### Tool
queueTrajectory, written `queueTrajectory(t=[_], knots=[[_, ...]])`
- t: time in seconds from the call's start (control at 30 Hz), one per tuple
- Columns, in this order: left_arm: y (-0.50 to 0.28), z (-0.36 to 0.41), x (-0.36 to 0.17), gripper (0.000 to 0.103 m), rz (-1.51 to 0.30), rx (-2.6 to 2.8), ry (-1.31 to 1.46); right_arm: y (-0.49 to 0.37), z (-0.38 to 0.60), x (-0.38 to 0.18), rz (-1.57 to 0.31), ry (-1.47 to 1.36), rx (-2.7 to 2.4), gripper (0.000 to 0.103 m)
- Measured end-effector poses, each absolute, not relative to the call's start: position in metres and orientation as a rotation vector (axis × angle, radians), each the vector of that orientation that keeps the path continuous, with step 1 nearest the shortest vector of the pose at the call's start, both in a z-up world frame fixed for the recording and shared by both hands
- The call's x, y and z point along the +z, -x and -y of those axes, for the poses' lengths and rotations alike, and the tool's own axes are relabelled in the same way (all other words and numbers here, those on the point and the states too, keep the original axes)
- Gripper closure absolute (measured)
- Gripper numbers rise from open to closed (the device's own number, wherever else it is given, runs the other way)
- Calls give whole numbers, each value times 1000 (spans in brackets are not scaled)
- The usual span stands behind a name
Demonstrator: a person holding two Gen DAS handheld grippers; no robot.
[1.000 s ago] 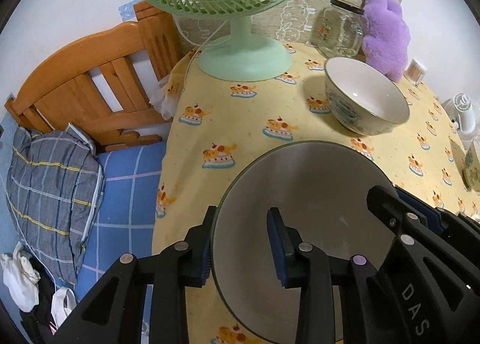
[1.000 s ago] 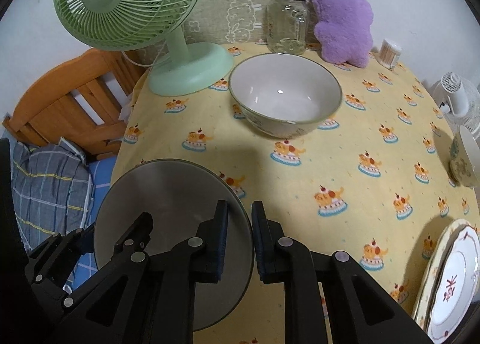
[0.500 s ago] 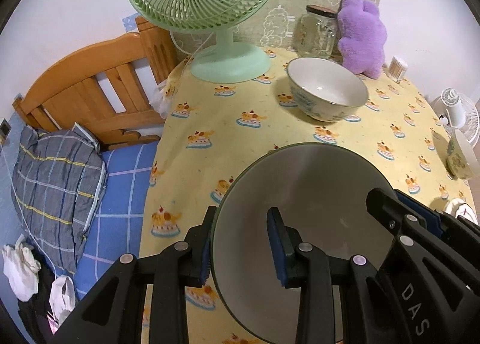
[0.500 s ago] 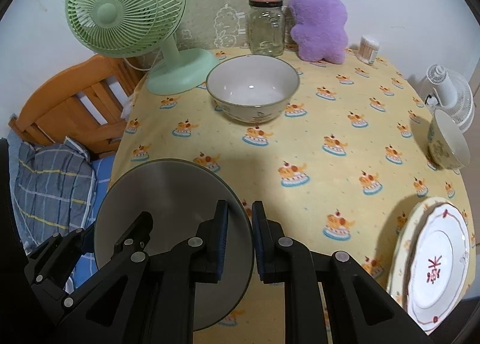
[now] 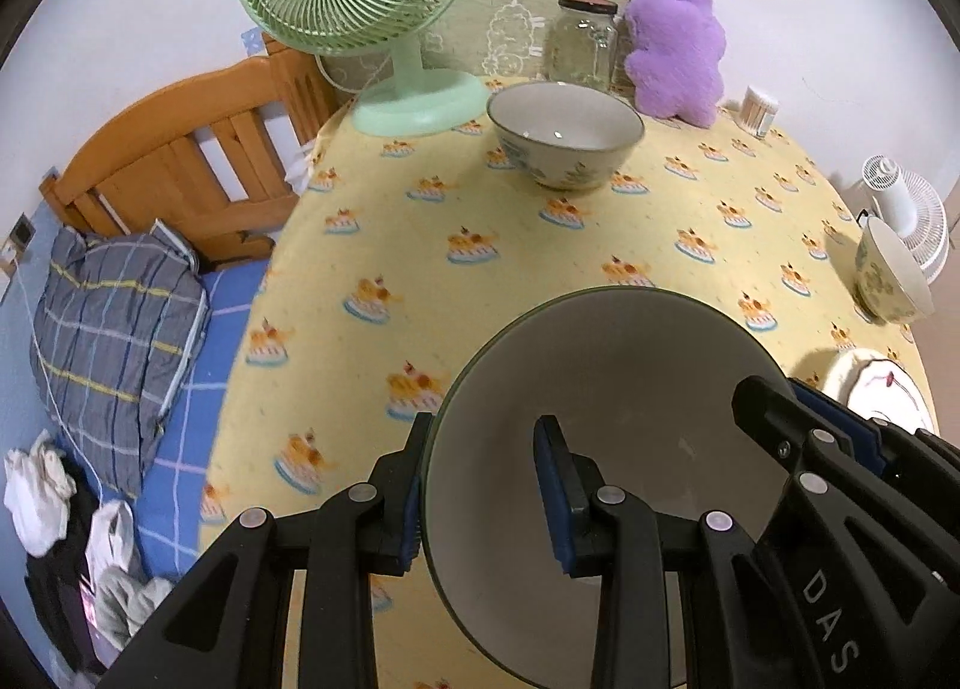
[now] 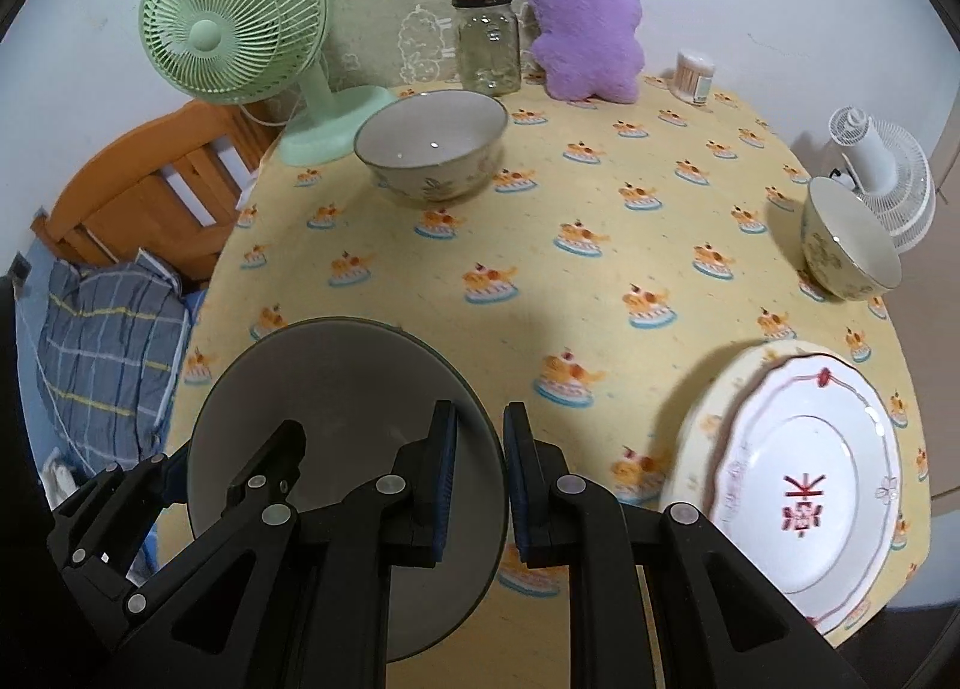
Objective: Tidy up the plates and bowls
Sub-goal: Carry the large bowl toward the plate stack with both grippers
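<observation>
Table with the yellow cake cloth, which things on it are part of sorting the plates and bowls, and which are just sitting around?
Part of the job:
- grey bowl, gripped at its rim by the left tool and right tool
- large patterned bowl
- small patterned bowl
- stacked plates

Just lying about:
- green fan
- glass jar
- purple plush toy
- toothpick holder
- small white fan

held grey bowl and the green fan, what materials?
Grey bowl: likely glazed ceramic, smooth satin grey with a thin dark rim; melamine is possible. Green fan: looks like moulded plastic, with a uniform pastel colour and thin grille ribs.
</observation>
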State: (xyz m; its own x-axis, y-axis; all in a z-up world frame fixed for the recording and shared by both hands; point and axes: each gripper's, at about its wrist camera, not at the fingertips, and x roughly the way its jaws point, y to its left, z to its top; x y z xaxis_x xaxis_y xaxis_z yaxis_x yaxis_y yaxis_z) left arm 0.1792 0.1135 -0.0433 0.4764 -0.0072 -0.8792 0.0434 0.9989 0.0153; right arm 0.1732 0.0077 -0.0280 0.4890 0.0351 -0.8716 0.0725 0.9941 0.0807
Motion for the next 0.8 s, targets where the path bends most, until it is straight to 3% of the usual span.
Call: queueTrajectory(t=[0.8], knots=[[-153, -68, -74, 71, -1127, 8, -18, -152, 40, -61, -1129, -61, 35, 84]])
